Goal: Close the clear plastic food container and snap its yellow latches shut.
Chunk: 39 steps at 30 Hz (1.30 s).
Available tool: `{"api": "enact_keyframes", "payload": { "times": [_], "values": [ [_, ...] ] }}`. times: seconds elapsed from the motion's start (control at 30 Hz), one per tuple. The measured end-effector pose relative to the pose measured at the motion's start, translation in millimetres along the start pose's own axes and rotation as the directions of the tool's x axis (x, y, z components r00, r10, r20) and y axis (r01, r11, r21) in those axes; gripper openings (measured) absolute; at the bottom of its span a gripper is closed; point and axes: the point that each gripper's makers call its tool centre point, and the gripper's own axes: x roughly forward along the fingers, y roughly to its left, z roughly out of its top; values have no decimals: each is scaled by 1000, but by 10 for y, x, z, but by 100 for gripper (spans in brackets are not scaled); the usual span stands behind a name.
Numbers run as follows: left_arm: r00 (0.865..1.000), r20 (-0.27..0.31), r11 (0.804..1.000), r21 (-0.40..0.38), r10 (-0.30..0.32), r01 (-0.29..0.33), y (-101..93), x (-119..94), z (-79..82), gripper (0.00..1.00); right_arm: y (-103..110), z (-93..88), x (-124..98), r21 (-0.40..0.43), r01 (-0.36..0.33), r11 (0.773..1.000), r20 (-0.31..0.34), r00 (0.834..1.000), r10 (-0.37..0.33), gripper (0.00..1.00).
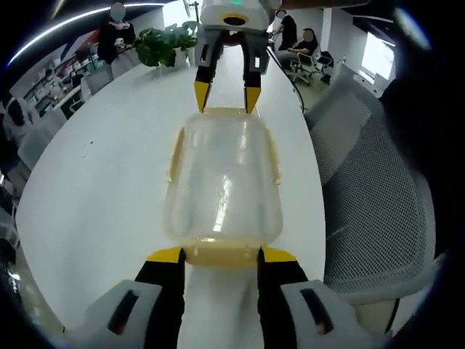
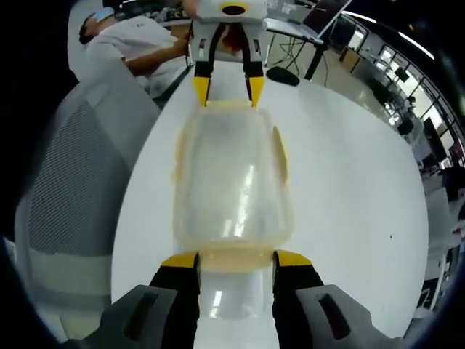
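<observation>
Left gripper view and right gripper view: container lying end to end between my two grippers

Nearest me in the left gripper view, my left gripper (image 1: 220, 256) has its jaws spread wide, holding nothing, with the yellow tips at the near end latch (image 1: 220, 254) of the clear plastic food container (image 1: 222, 174). The container sits on the white table (image 1: 109, 189) with its lid already down, its long axis running straight away from me. At its far end my right gripper (image 1: 226, 97) faces me, jaws also apart and empty, tips just at the far rim.

From the right gripper view the picture mirrors: my right gripper (image 2: 237, 259) straddles the near latch (image 2: 236, 258) of the container (image 2: 231, 178), and the left gripper (image 2: 227, 89) waits at the opposite end. A side latch (image 2: 280, 153) looks flared outward, so I judge the snapping is not yet done. Each gripper is nearest its own end, so I would press those first. Beyond the table stand a mesh chair (image 2: 73, 182) and people.
</observation>
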Motion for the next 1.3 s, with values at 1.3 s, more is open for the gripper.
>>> {"api": "enact_keyframes", "payload": {
  "times": [1.3],
  "values": [
    [1000,-3,1000,-19,-6,6,-30,368,470,38,-23,-581,-154,-2,-7,1000,-8,1000,7,38]
  ]
}}
